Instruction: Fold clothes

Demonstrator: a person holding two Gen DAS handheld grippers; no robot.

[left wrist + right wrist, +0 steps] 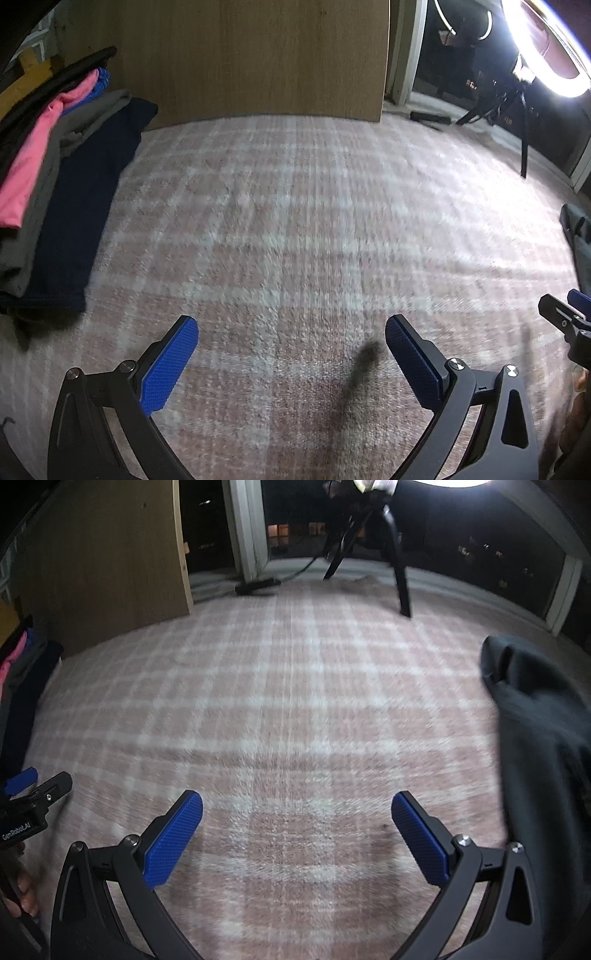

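Note:
A stack of folded clothes lies at the left in the left wrist view: a navy piece [81, 206], a grey piece [44, 173] and a pink piece [29, 162]. A dark grey-green unfolded garment [543, 731] lies crumpled at the right in the right wrist view; its edge shows in the left wrist view [578, 236]. My left gripper [291, 328] is open and empty above the pink plaid blanket [295, 221]. My right gripper [297, 805] is open and empty, left of the garment. Each gripper shows at the other view's edge [565, 317] [33, 786].
A wooden panel [251, 55] stands at the blanket's far edge. A ring light [546, 48] on a black tripod [399, 565] stands at the far right by a dark window. A black power strip [256, 585] lies near the window frame.

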